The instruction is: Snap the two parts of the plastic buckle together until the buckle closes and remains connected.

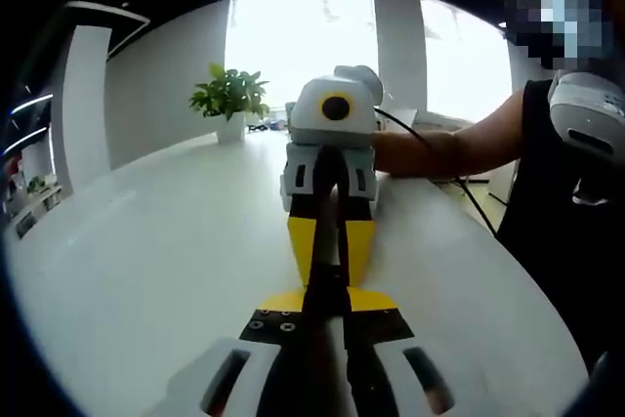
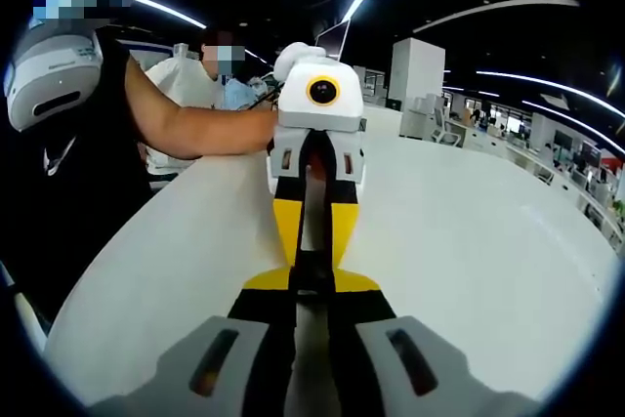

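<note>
My two grippers meet tip to tip above the white table (image 1: pixel 137 251). In the left gripper view my left gripper (image 1: pixel 324 305) rises from the bottom, shut on a black buckle part (image 1: pixel 326 285). The right gripper (image 1: pixel 330 275) faces it with yellow fingers (image 1: pixel 302 246), and a black piece runs up between them. In the right gripper view my right gripper (image 2: pixel 311 288) is shut on the black buckle (image 2: pixel 312 269), while the left gripper (image 2: pixel 312 259) points at it from ahead. Where the two halves join is hidden between the jaws, so I cannot tell whether they are latched.
A potted plant (image 1: pixel 230 97) stands at the table's far end by bright windows. The person's arm (image 1: pixel 454 151) and dark torso (image 1: pixel 566 231) line the table's right edge, with a black cable (image 1: pixel 459 183). Another person (image 2: pixel 200 75) sits behind the arm (image 2: pixel 195 124).
</note>
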Tool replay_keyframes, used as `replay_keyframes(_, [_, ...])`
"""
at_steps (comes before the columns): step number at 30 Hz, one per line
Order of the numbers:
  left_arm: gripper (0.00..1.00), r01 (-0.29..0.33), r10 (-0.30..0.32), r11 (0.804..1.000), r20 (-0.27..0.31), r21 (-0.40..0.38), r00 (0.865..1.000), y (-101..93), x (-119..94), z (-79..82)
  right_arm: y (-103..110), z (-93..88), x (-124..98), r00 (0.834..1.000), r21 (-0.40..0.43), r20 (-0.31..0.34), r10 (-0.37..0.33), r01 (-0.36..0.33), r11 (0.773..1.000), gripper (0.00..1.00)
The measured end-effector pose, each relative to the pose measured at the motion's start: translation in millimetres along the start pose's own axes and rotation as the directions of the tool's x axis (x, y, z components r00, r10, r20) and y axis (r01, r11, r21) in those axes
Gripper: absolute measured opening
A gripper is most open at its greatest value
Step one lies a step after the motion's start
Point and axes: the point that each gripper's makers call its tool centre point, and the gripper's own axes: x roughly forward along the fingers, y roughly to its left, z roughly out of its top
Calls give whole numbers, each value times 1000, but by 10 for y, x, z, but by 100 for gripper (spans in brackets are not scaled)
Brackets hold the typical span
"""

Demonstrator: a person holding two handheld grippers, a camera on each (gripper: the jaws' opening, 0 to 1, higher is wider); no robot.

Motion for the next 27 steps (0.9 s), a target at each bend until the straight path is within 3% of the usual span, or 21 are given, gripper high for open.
replay_keyframes(27, [14, 3, -3, 1000, 15, 10, 1000, 51, -14, 11, -100, 6, 1, 1000, 12, 12, -6, 6, 1000, 9])
